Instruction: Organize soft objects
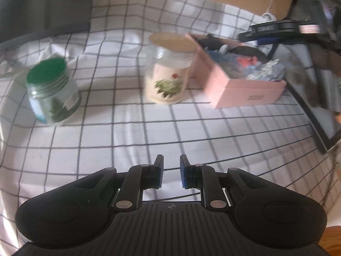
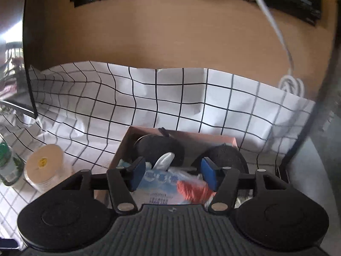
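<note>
Looking along your left gripper (image 1: 171, 169), you have its fingers (image 1: 159, 170) parted by a narrow gap with nothing between them, hovering over the checked cloth (image 1: 127, 132) on the counter. Ahead stand 2 jars, a green-lidded jar (image 1: 52, 91) and a cream-lidded jar (image 1: 170, 68), both rigid and not your concern. Just beside the cream one sits the pink box (image 1: 245, 91), already loaded with soft things, including a crinkled silver wrap (image 1: 266, 70).

Through the right view, your right gripper (image 2: 173, 175) hangs directly over that pink box (image 2: 125, 147), fingers (image 2: 210, 176) spread wide and released. Between and below them lies a blue-and-white plastic packet (image 2: 159, 183) with a reddish soft piece (image 2: 194, 188) beside it, and dark rounded items (image 2: 159, 147) behind. Expect the packet to be light, slippery and yielding, so take it across the bulk of its middle instead of a loose edge, and squeeze gently; it will likely crumple and could slide out
</note>
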`<state>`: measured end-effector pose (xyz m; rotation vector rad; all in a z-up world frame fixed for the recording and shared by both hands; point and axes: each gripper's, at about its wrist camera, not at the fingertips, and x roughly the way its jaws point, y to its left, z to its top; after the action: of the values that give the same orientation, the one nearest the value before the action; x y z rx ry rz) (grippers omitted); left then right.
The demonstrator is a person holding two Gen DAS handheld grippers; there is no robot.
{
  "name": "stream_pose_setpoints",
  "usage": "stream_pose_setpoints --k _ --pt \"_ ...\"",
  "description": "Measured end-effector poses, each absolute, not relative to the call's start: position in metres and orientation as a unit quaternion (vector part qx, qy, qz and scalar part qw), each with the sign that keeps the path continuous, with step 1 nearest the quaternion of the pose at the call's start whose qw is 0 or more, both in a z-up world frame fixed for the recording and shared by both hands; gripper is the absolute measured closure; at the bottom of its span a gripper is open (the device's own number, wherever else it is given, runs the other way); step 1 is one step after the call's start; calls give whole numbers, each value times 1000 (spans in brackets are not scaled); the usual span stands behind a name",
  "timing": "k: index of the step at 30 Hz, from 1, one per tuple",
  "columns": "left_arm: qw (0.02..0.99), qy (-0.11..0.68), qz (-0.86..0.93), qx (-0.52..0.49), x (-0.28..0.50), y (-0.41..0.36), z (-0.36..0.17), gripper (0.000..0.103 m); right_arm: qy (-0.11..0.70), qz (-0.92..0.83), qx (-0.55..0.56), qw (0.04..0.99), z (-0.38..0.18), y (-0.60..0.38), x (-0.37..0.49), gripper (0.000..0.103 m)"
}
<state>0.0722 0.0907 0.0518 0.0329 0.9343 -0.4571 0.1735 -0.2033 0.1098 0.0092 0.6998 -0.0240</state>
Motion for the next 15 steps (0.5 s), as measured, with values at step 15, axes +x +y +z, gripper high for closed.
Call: stream_pose_setpoints --k 15 --pt "861 443 -237 72 73 55 29 85 405 -63 -15 912 72 -177 39 32"
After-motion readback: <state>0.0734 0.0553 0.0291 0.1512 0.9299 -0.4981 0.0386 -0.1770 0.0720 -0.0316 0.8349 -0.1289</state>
